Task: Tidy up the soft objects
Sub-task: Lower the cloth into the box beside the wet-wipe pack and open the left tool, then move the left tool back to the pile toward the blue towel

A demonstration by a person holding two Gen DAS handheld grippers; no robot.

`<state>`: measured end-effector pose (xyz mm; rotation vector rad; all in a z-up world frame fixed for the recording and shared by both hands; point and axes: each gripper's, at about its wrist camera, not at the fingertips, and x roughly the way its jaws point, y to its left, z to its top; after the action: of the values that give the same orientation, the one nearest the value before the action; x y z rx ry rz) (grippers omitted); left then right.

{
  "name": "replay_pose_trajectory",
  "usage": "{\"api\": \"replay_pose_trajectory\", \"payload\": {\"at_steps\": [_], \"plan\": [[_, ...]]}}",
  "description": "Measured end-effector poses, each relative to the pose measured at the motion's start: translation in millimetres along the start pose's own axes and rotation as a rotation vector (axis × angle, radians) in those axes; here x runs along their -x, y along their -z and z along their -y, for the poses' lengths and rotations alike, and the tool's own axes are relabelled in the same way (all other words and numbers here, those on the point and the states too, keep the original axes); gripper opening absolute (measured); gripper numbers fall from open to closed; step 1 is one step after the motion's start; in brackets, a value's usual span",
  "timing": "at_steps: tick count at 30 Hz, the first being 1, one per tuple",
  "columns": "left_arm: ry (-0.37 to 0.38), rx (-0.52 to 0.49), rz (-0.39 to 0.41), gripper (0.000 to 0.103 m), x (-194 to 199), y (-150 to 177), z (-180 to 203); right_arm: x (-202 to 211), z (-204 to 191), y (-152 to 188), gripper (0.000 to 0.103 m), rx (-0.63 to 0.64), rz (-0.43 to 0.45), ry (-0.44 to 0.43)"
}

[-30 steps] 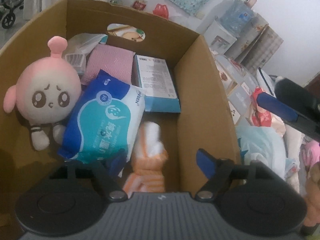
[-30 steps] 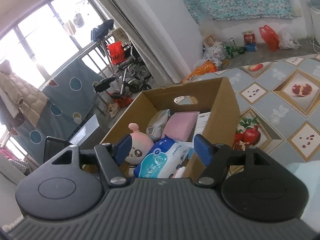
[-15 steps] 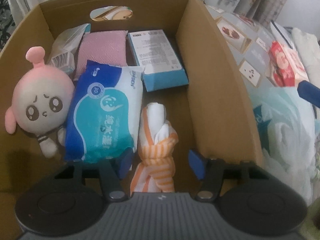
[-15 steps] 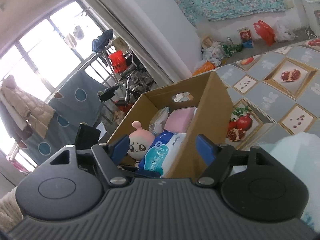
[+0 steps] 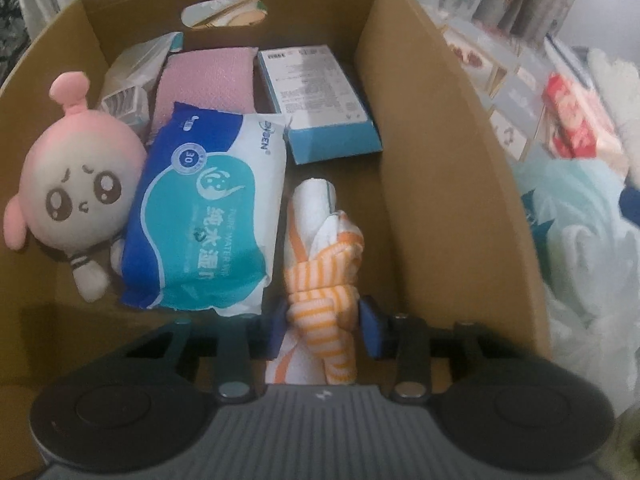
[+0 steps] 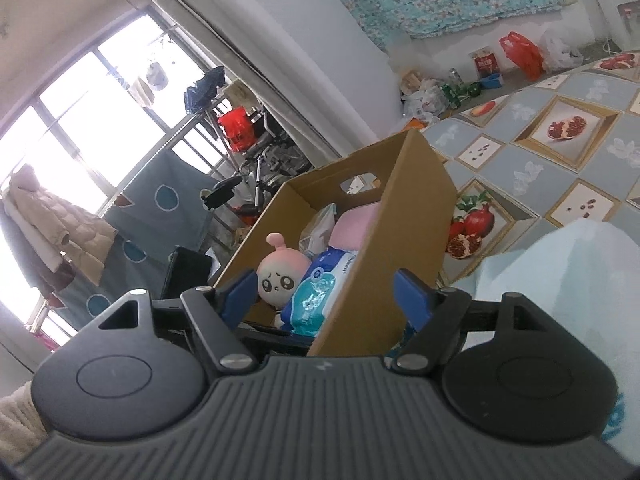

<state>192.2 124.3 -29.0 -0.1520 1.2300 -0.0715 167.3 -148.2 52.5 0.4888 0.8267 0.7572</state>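
Cardboard box [image 5: 440, 128] interior, left hand-held gripper [image 5: 326, 326] angled steeply down, closing on knotted striped cloth [image 5: 324, 276]

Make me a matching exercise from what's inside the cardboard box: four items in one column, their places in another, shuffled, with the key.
Items:
1. plush toy
2. wet wipes pack
3. striped cloth
4. blue carton

Places:
A. between the left gripper jaws, which are closing
B. against the box's left wall
C. toward the far wall, right of the pink pack
D. middle of the box, between the toy and the cloth

Pairs: 1-B, 2-D, 3-A, 4-C
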Motion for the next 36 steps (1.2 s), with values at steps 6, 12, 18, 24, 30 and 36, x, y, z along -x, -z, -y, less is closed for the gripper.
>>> {"api": "replay_pose_trajectory", "payload": {"at_steps": [6, 12, 18, 24, 30, 36], "plan": [[0.052, 0.055, 0.086, 0.038, 22.1, 8.6, -6.8, 3.7, 10.0, 0.4, 0.077, -0.021, 0.0, 0.021], [0.064, 0.084, 0.149, 0.039, 32.7, -5.7, -8.9, -2.9, 9.7, 2.0, 0.077, -0.027, -0.012, 0.009], [0.003, 0.084, 0.208, 0.045, 12.7, -20.8, -2.3, 2.0, 12.1, 4.4, 0.078, -0.029, -0.004, 0.013], [-0.02, 0.072, 0.238, 0.058, 11.4, -22.4, 3.4, 21.3, 24.7, 9.4, 0.078, -0.032, 0.006, 0.048], [-0.027, 0.105, 0.288, 0.075, 33.6, -18.9, 0.6, 44.4, 39.3, 13.5, 0.079, -0.063, 0.043, 0.06], [0.018, 0.153, 0.337, 0.082, 64.0, -10.7, 2.9, 73.5, 50.7, 18.4, 0.082, -0.099, 0.085, 0.064]]}}
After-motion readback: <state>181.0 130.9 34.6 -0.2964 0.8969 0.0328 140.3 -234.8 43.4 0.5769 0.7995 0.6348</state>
